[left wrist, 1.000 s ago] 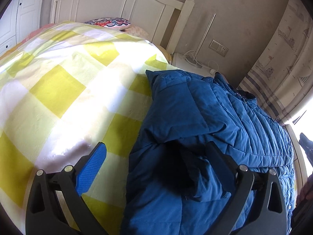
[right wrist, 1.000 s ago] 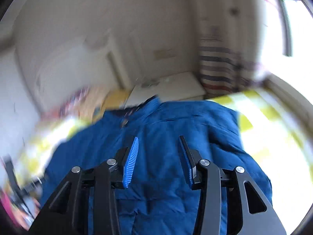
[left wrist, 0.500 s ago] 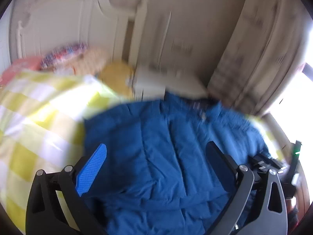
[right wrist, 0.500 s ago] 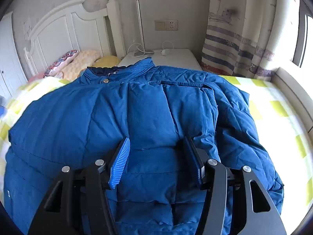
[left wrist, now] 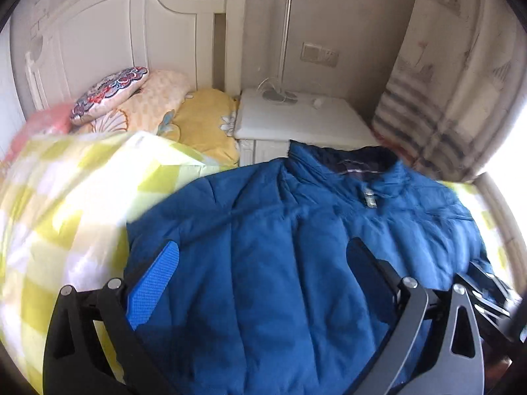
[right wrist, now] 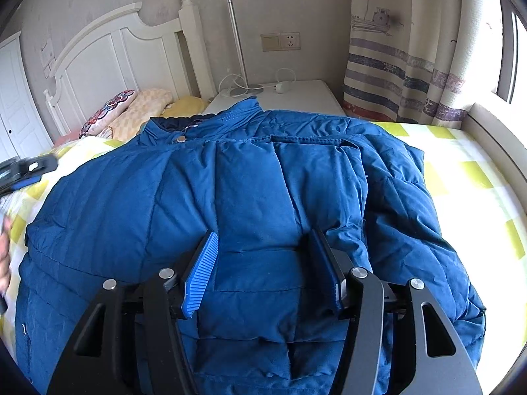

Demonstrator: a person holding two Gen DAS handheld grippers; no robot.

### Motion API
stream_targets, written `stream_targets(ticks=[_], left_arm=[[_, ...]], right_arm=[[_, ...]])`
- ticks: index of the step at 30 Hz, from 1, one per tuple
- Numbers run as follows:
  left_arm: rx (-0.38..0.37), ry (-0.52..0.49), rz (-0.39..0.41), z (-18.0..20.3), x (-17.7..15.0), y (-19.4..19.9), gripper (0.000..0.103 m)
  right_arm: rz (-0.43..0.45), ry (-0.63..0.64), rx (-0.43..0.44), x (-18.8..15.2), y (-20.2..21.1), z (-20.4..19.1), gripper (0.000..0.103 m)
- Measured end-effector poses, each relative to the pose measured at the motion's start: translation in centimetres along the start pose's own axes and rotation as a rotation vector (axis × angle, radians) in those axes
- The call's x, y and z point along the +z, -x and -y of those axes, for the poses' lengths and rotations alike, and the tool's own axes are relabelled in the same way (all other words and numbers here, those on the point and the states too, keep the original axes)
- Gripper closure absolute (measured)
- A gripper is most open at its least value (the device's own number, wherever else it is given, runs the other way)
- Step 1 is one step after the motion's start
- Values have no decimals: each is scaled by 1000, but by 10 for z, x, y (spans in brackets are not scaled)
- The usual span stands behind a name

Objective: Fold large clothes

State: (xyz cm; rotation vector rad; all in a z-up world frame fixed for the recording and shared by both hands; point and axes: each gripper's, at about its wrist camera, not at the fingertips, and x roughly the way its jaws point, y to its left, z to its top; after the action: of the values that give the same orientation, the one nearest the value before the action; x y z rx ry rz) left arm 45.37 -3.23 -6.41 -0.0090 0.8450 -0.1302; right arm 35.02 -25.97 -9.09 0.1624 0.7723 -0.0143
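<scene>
A blue padded jacket (right wrist: pixel 250 184) lies front-up on the yellow-and-white checked bed cover (right wrist: pixel 467 177), collar (right wrist: pixel 184 125) toward the headboard. Its right side and sleeve (right wrist: pixel 395 197) are folded in over the front. My right gripper (right wrist: pixel 263 235) hovers low over the jacket's middle with its jaws partly open; padded cloth shows between the pads, unpinched. My left gripper (left wrist: pixel 263 247) is wide open above the jacket's left half (left wrist: pixel 263 279) and holds nothing. Each gripper shows at the edge of the other's view: the left gripper (right wrist: pixel 26 168) and the right gripper (left wrist: pixel 487 283).
A white headboard (left wrist: pixel 131 33) and pillows (left wrist: pixel 158 98) stand at the bed's head. Beside them is a white nightstand (left wrist: pixel 296 121) with a lamp pole and cable. A striped curtain (right wrist: pixel 411 75) and a window ledge (right wrist: pixel 494 131) border the right side. A hand (right wrist: pixel 5 250) shows at the left edge.
The left gripper swung from over the bed cover to over the jacket, now facing the collar. The right gripper came down closer to the jacket and its jaws widened a little.
</scene>
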Motion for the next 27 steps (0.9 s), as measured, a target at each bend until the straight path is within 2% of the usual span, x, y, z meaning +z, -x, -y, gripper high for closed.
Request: stream_targets(ticks=[3, 6, 8, 10, 12, 14, 15, 16, 17, 24, 27], left_arm=[[56, 11, -173, -1, -3, -56, 2], [65, 4, -154, 0, -4, -58, 2], [72, 25, -140, 0, -4, -45, 3], [21, 56, -42, 1, -10, -14, 3], [-20, 16, 17, 11, -17, 4, 2], [-14, -68, -4, 27, -30, -3, 2], [-1, -131, -41, 37, -42, -17, 2], [20, -169, -28, 45, -52, -28, 2], [25, -175, 14, 45, -57, -28, 2], [-17, -134, 5, 36, -55, -32, 2], [-22, -127, 4, 35, -55, -33, 2]], right_arm=[[2, -7, 14, 0, 0, 2, 48], [2, -13, 21, 0, 0, 4, 48], [1, -14, 24, 0, 0, 4, 47], [0, -12, 27, 0, -1, 4, 46], [0, -8, 27, 0, -1, 4, 45], [0, -5, 26, 0, -1, 3, 44], [0, -3, 26, 0, -1, 3, 44], [2, -2, 25, 0, -1, 3, 43], [2, 1, 23, 0, -1, 2, 43], [-8, 58, -10, -1, -2, -11, 30], [-30, 28, -13, 13, 7, -16, 28]])
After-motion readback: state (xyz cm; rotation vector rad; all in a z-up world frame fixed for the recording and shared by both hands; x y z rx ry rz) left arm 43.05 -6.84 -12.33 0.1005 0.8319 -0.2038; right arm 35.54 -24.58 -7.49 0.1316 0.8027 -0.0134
